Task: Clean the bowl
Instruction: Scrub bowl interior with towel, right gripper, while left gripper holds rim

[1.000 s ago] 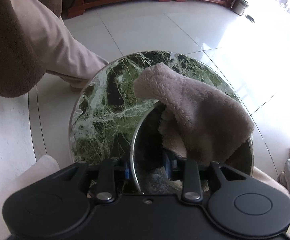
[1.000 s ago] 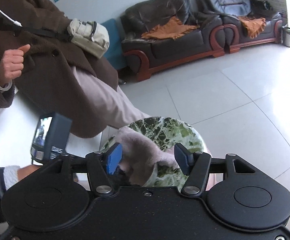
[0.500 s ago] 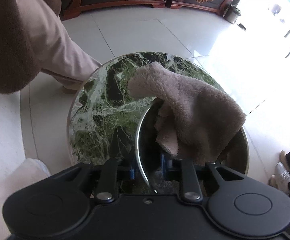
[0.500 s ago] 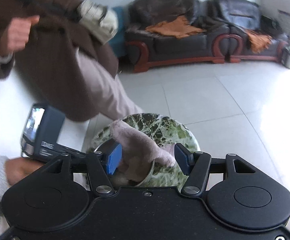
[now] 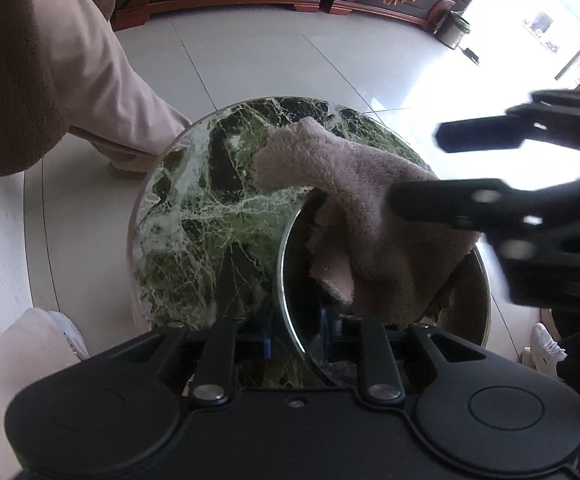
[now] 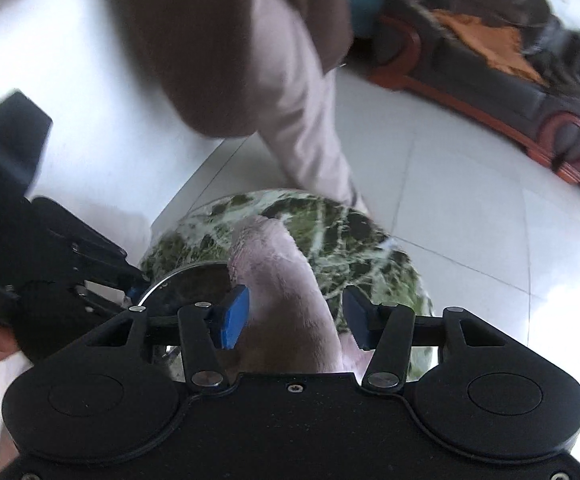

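Left gripper (image 5: 295,346): jaws nearly closed, clamped on the near rim of the steel bowl (image 5: 290,280), one blue pad inside, one outside. Bowl sits on the right part of the round green marble table (image 5: 210,208), tilted toward the camera. Pinkish terry cloth (image 5: 369,208) is draped over the bowl's far rim, one end hanging inside, the other lying out on the marble. Right gripper (image 6: 293,314): jaws wide, straddling the cloth, not pinching it; blurred in the left view. Beyond: a person's leg (image 5: 102,80), tiled floor, dark sofa (image 6: 509,40)
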